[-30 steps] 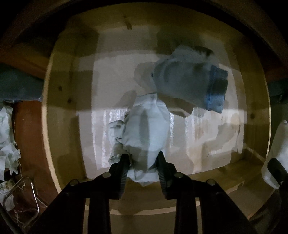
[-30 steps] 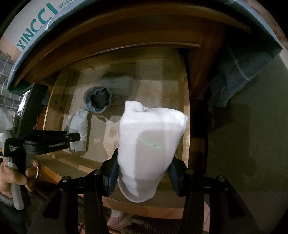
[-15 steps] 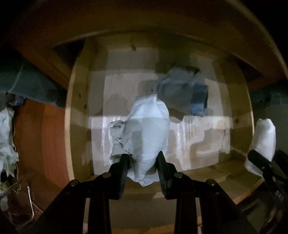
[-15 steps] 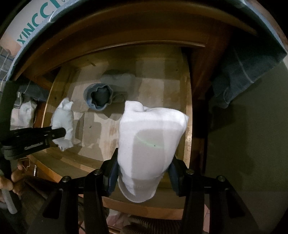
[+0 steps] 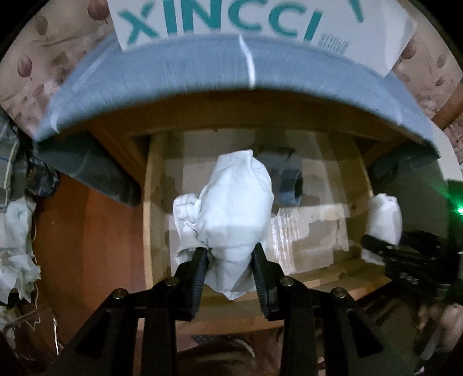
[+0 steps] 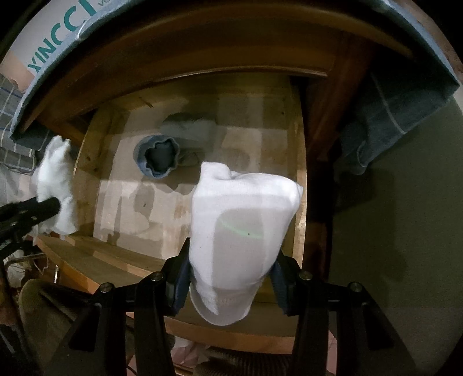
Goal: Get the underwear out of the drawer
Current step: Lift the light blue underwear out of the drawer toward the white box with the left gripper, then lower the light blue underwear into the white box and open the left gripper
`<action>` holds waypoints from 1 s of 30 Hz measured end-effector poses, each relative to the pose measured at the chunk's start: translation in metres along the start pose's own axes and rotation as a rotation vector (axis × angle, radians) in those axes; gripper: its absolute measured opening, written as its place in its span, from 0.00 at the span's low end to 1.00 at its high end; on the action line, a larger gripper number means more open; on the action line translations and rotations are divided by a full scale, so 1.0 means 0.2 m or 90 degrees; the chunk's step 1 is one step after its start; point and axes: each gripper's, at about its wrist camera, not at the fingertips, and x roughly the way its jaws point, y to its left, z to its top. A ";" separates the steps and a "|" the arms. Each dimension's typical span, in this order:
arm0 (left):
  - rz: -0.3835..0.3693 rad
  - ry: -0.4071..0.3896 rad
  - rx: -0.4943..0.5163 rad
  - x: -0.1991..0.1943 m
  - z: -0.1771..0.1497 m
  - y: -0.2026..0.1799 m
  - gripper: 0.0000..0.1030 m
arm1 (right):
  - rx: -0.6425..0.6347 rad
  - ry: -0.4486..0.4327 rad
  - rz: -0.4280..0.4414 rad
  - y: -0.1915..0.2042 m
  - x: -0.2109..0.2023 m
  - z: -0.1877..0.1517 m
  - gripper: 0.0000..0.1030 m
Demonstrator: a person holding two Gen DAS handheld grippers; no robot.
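Our right gripper (image 6: 230, 285) clamps a white bundle (image 6: 243, 231), lower end hidden, long axis upward; left gripper (image 5: 230, 269) pinches another (image 5: 231, 214)

Left gripper (image 5: 230, 260): pointing steeply down, black jaws clamped on crumpled white cloth bundle (image 5: 231, 214). Right gripper (image 6: 231, 277): same pitch, jaws clamped on smooth white folded garment (image 6: 240, 231).

White box with teal XINCCI lettering (image 5: 231, 23) at far top, blue-grey cloth (image 5: 179, 72) draped below it, crumpled white paper (image 5: 14, 248) far left
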 end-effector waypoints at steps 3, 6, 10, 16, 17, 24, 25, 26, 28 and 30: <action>-0.001 -0.034 0.006 -0.14 0.03 0.00 0.30 | -0.008 0.000 -0.008 0.01 0.00 0.00 0.43; -0.002 -0.067 0.017 -0.27 0.05 -0.01 0.30 | -0.007 -0.002 -0.009 0.01 0.00 0.00 0.43; -0.002 -0.126 0.026 -0.51 0.10 -0.02 0.30 | -0.007 -0.003 -0.008 0.01 0.00 0.00 0.43; -0.010 -0.190 0.036 -0.79 0.18 0.00 0.30 | -0.007 -0.005 -0.007 0.02 0.00 0.00 0.43; -0.008 -0.205 0.038 -0.85 0.20 0.00 0.30 | -0.006 -0.005 -0.005 0.01 0.00 0.00 0.43; 0.013 -0.298 0.027 -1.12 0.45 0.03 0.30 | -0.006 -0.007 -0.002 0.01 -0.01 0.00 0.43; 0.013 -0.302 0.029 -1.14 0.49 0.04 0.30 | -0.006 -0.007 -0.001 0.01 -0.01 -0.01 0.43; 0.010 -0.308 0.028 -1.15 0.54 0.04 0.30 | -0.005 -0.006 0.001 0.00 -0.01 -0.01 0.43; -0.001 -0.312 0.021 -1.16 0.62 0.04 0.30 | -0.005 -0.007 0.001 0.00 -0.01 -0.01 0.43; 0.000 -0.315 0.023 -1.13 0.70 0.04 0.30 | -0.005 -0.008 0.002 0.00 -0.01 -0.01 0.43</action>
